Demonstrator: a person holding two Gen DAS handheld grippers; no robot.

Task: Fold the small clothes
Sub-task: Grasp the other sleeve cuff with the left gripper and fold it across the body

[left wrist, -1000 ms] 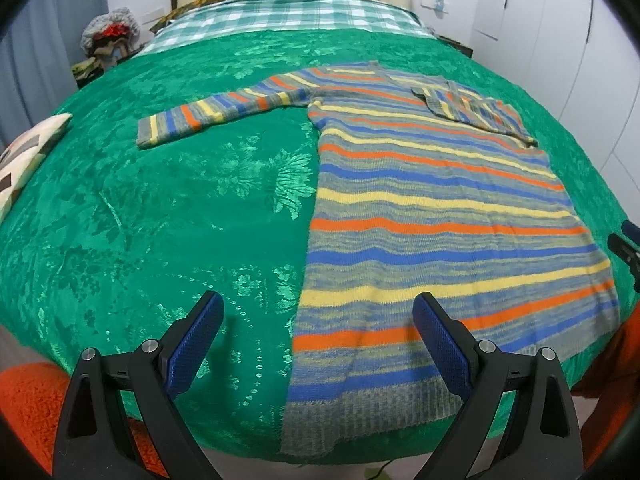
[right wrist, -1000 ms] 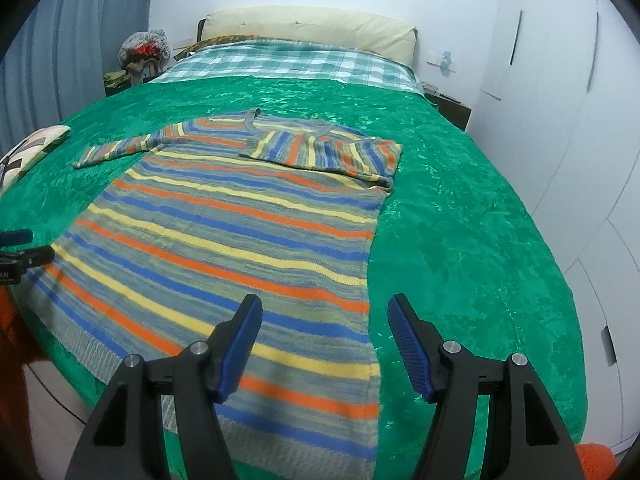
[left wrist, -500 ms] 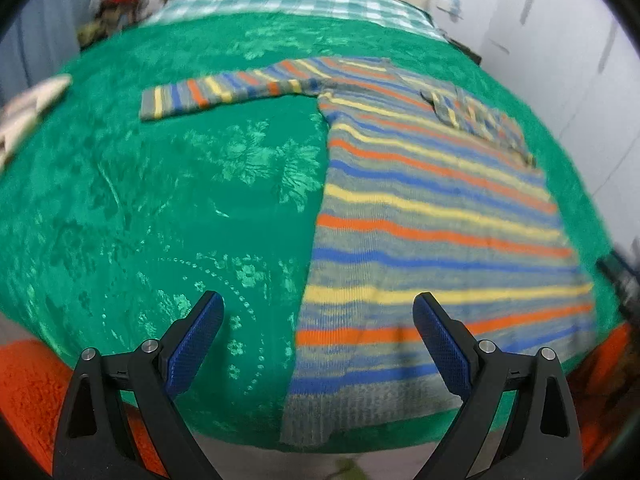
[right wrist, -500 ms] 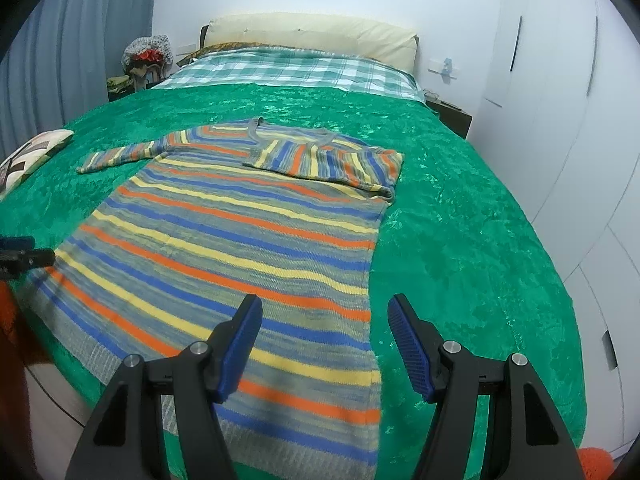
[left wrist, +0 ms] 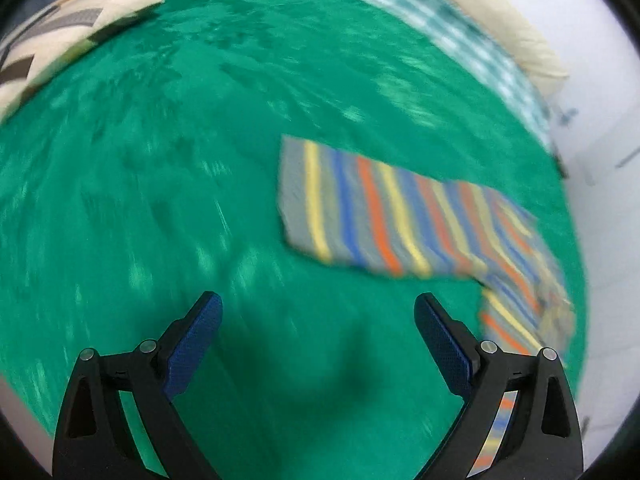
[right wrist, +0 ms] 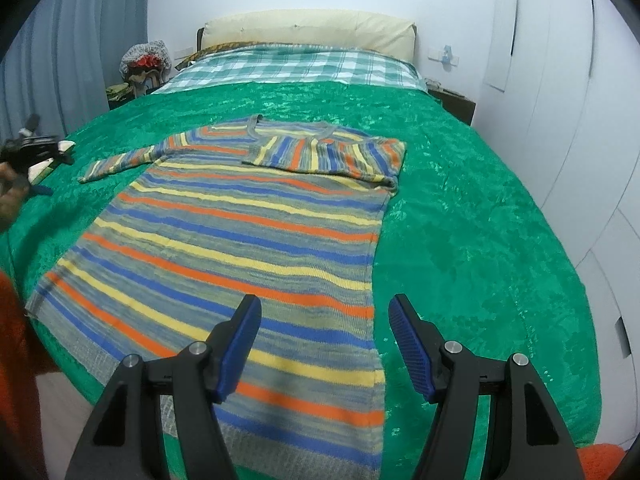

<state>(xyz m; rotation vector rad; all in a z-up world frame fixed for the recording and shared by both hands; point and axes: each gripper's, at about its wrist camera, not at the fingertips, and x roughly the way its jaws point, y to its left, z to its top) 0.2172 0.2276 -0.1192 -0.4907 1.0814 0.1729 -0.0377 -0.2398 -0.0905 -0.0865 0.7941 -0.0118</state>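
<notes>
Striped sweater lies flat on the green bedspread, hem towards the foot of the bed, neckline towards the plaid sheet and cream pillow. One sleeve is folded across the chest; the other sleeve stretches straight out to the side, flat on the cover. Left gripper hangs over bare green fabric, jaws spread wide, nothing between them, and that outstretched cuff sits just ahead of it, apart from the blue pads. The picture from that side is blurred, so fine detail is lost. A patterned cushion rests near the bed's edge beyond it. Right gripper hovers at the hem end, jaws parted and holding nothing, straddling the sweater's side edge: one pad over the stripes, the other over the bedspread. White wardrobe doors run along the far side.
</notes>
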